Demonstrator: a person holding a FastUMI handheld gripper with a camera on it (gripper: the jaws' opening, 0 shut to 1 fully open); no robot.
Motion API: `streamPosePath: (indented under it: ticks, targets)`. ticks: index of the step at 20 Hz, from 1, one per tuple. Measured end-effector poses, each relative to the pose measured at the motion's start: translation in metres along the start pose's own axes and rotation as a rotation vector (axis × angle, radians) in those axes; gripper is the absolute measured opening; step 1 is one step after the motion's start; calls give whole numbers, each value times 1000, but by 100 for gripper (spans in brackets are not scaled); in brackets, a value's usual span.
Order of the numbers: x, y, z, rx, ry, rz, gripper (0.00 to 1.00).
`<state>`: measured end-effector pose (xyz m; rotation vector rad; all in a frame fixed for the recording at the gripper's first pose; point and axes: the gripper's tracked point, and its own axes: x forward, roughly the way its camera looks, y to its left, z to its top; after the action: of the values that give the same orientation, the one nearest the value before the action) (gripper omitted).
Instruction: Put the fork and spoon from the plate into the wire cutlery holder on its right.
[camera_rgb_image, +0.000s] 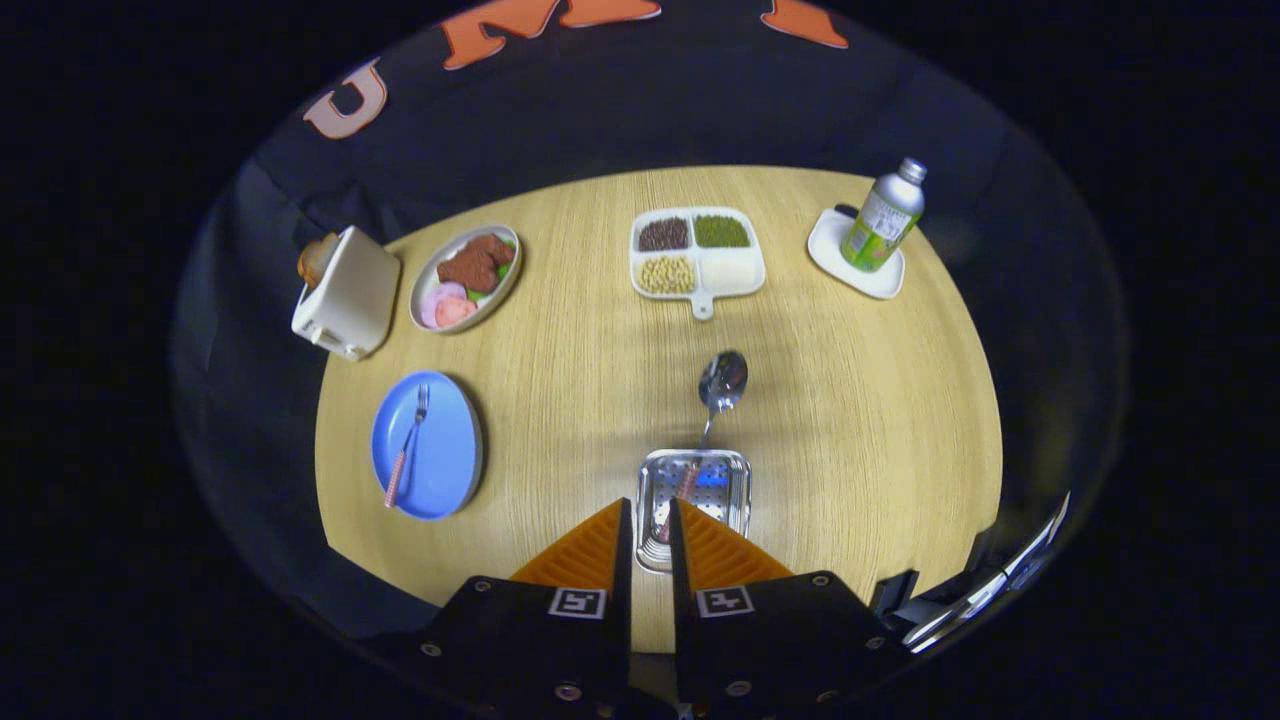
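A blue plate (447, 455) lies at the table's left front, and a fork (407, 450) with a reddish handle rests on it. To the plate's right stands the metal wire cutlery holder (646, 472), seen from above. The spoon (722, 381) leans in the holder. Its shiny bowl sticks out past the far rim, and its reddish handle runs down inside toward my fingers. My gripper (650, 506) hovers above the holder's near rim. The orange fingers (590, 545) stand a narrow gap apart. The handle's end shows in that gap beside the right finger, and only that finger is near it.
Along the table's far side stand a white toaster (345, 292), a bowl of food (466, 277), a divided tray of beans (698, 258) and a green bottle (884, 216) on a white coaster. Bare wooden tabletop (570, 400) lies between plate and holder.
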<state>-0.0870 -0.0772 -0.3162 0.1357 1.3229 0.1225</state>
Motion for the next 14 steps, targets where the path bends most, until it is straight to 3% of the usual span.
streamPosePath:
  ticks: [3, 6, 7, 10, 14]
  targets:
    - [-12, 18, 34, 46, -190, 12, 31]
    - [-27, 19, 65, 41, -396, -54, 61]
    - [-31, 20, 73, 36, -458, -83, 66]
    - [-48, 36, 90, 13, -625, -147, 80]
    - [-60, 81, 97, -46, -754, -174, 83]
